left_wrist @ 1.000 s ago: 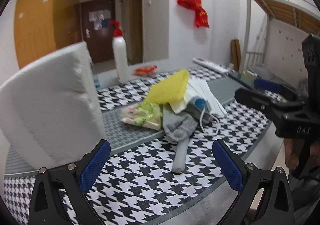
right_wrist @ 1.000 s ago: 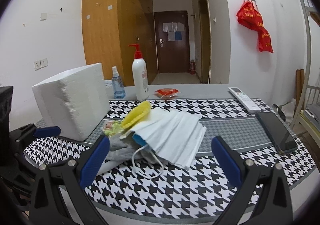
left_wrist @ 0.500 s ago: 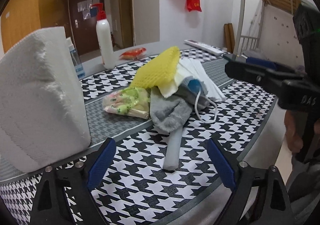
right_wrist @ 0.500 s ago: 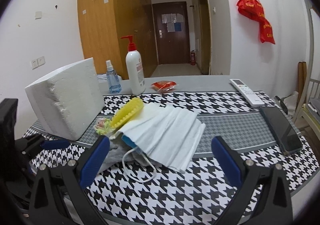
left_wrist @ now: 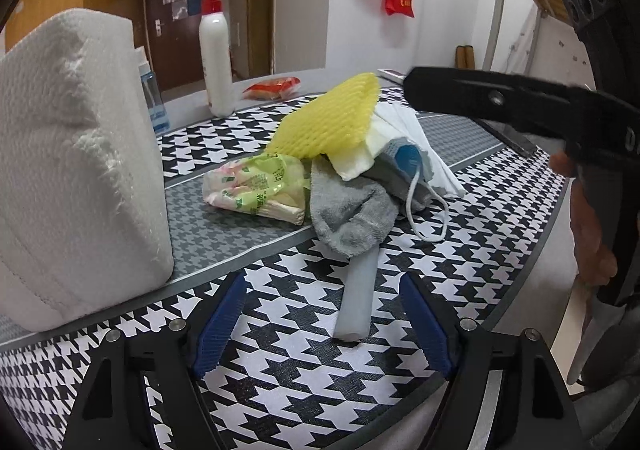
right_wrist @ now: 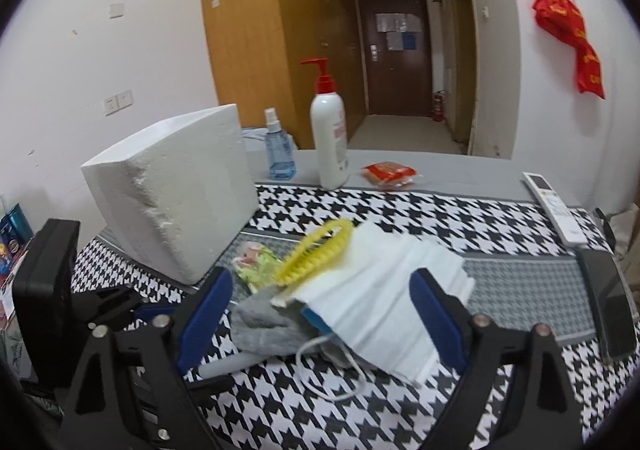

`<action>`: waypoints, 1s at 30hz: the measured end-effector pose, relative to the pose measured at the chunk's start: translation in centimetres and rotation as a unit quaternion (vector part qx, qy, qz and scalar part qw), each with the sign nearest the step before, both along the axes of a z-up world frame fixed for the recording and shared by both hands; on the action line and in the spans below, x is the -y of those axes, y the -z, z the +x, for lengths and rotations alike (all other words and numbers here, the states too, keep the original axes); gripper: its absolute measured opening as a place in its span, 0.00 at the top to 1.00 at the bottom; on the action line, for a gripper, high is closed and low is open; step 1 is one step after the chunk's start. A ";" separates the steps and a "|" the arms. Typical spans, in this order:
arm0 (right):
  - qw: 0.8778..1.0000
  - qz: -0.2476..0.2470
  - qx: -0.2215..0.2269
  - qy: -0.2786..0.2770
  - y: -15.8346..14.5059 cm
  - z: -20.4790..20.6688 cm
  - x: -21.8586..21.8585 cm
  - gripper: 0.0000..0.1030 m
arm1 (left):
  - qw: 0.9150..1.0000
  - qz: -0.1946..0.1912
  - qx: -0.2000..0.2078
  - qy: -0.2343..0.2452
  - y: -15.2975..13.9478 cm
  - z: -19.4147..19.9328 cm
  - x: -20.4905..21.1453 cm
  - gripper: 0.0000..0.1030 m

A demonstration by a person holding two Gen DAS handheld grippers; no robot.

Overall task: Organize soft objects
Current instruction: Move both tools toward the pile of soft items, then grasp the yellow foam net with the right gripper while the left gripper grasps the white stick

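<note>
I am holding my left claw (left_wrist: pixel 322 324) low over the near edge of the table (left_wrist: pixel 304 390), its jaws spread with nothing pinched; they have just been closing in from their widest, and the near end of a pale foam tube (left_wrist: pixel 357 300) is now lying between the blue pads (left_wrist: pixel 219 324) without touching them. A second ago this tube sat further ahead of the claw and the big white foam block (left_wrist: pixel 76 170) stood smaller at the left; now the block is filling the left side of the view.

My right claw (right_wrist: pixel 322 320) is also standing spread and holding nothing, its jaws likewise just narrowing. The stack of white masks (right_wrist: pixel 384 290) is now lying between its pads, lower in the view than before; I cannot tell whether the pads are brushing it.

Just past the tube, a grey sock (left_wrist: pixel 348 206) is draping over the tube's far end. Left of the sock a green tissue pack (left_wrist: pixel 256 186) is lying flat. Behind the sock the masks are piling up, an ear loop (left_wrist: pixel 430 210) trailing toward me, with a yellow foam net (left_wrist: pixel 332 118) leaning on top.

Further off, a pump bottle (right_wrist: pixel 330 134) and a blue spray bottle (right_wrist: pixel 278 148) are standing upright, a red packet (right_wrist: pixel 388 172) lying right of them. A remote (right_wrist: pixel 554 206) and a phone (right_wrist: pixel 612 306) are lying at the far right.
</note>
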State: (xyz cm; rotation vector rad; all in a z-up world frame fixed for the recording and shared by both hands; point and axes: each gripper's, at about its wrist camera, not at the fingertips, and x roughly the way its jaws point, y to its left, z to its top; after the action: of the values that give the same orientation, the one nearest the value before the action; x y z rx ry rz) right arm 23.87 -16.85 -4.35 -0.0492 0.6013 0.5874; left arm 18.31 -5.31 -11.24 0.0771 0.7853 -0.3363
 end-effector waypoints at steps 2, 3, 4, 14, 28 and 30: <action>1.000 0.005 -0.010 -0.016 -0.1 0.6 -0.6 0.22 | 1.000 0.000 0.003 0.000 0.0 -0.1 0.1 0.22; 1.000 0.003 -0.012 -0.019 -0.1 0.8 -0.9 0.24 | 1.000 0.000 0.005 0.000 -0.1 -0.1 0.1 0.22; 1.000 0.002 -0.014 -0.023 -0.1 1.1 -1.1 0.25 | 1.000 -0.001 0.006 -0.001 -0.2 -0.1 0.1 0.22; 0.998 -0.001 -0.056 -0.037 0.8 3.7 -2.6 0.33 | 1.000 0.011 0.005 0.015 0.2 0.6 0.7 0.22; 0.996 -0.003 -0.079 -0.028 1.2 5.3 -2.5 0.48 | 1.000 0.009 -0.008 0.021 0.5 1.5 0.5 0.22; 0.996 -0.015 -0.081 -0.030 1.4 5.6 -3.0 0.48 | 1.000 0.008 -0.009 0.021 0.5 1.6 0.5 0.22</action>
State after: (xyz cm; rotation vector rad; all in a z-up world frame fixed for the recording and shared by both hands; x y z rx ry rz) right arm 29.47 -13.80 -5.70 -0.0475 0.7678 0.6448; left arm 19.89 -5.85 -11.75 0.1049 0.8041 -0.3710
